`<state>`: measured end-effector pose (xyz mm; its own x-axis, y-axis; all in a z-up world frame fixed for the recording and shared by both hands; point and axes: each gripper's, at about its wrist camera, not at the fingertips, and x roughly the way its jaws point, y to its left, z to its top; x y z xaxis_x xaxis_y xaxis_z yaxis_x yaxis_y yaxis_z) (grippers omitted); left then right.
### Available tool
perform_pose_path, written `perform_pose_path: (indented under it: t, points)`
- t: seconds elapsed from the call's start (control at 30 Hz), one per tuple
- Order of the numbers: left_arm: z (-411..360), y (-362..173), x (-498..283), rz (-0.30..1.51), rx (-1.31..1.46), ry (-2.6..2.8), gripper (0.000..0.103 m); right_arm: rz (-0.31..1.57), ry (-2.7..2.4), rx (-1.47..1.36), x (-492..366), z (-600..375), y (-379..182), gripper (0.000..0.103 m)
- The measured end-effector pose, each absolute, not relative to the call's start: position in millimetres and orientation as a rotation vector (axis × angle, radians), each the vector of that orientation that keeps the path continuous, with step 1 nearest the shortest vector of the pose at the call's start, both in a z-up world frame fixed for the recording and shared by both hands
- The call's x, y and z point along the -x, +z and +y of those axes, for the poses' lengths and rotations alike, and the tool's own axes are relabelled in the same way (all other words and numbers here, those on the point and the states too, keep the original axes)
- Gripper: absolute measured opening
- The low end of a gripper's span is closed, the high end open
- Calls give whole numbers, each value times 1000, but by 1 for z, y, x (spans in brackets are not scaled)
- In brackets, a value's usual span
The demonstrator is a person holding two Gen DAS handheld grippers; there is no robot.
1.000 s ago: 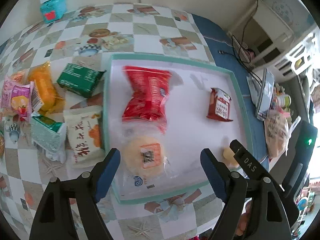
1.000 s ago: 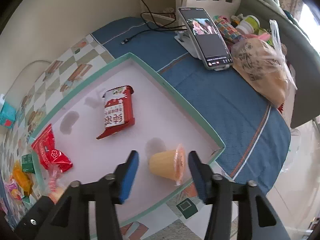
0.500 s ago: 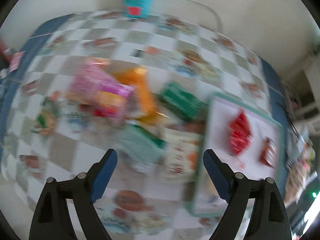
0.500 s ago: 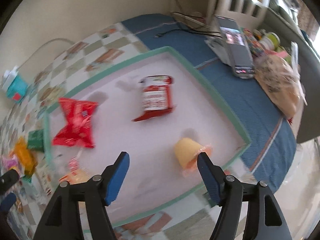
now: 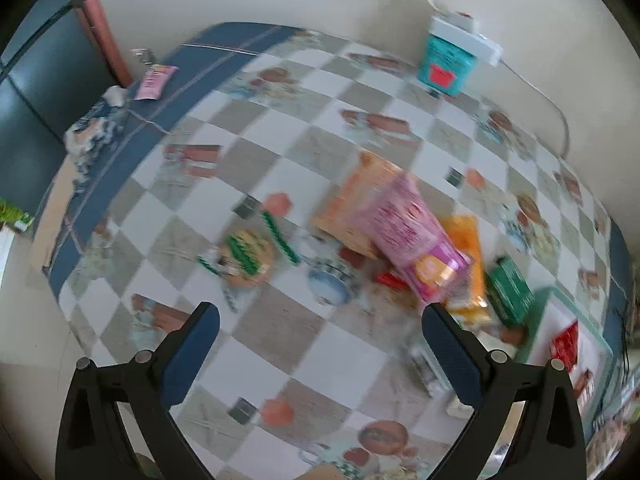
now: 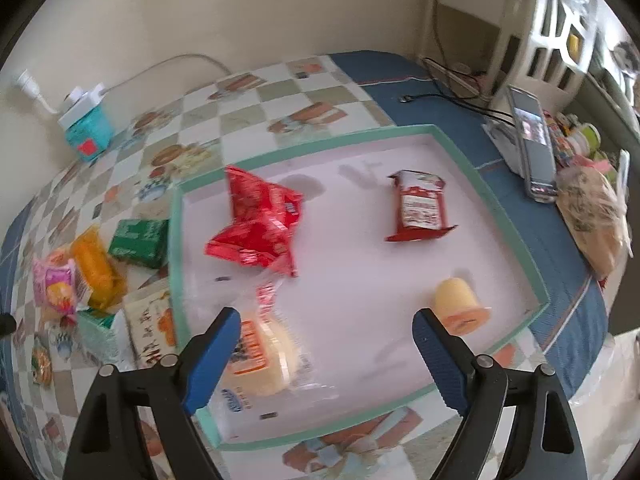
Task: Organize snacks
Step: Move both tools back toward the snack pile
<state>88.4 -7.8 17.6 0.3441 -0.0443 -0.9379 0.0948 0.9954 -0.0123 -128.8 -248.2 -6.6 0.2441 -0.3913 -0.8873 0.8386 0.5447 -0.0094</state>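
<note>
A white tray with a green rim [image 6: 516,236] holds a big red bag [image 6: 256,228], a small red packet [image 6: 420,208], a yellow jelly cup [image 6: 458,304] and a clear-wrapped round cake [image 6: 260,356]. My right gripper [image 6: 326,354] is open and empty above the tray's near side. Left of the tray lie a green pack [image 6: 140,238], an orange pack [image 6: 96,270] and a pink pack [image 6: 54,286]. My left gripper [image 5: 320,348] is open and empty over the checkered cloth, with the pink pack [image 5: 408,236], orange pack [image 5: 466,264] and green pack [image 5: 510,290] ahead to its right.
A teal box with a white power strip [image 5: 448,62] stands by the wall. A phone on a stand [image 6: 532,144] and a filled plastic bag [image 6: 592,220] sit right of the tray on the blue cloth. A small green-striped snack [image 5: 246,256] lies on the cloth.
My left gripper has swung left, away from the tray, over the loose snacks. My right gripper has let go of the jelly cup, opened wider and pulled back leftward.
</note>
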Motion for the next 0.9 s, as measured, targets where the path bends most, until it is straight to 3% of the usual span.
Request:
perform_pose_path:
  t: [0.17,0.9]
  points:
    - [8,18,-97,1212,-33,-39,101,1001,-843,-496,113,-231,-6,102]
    - [84,5,-140,1251,126,104,101,1050,-735,-361,56,-170,-16,102]
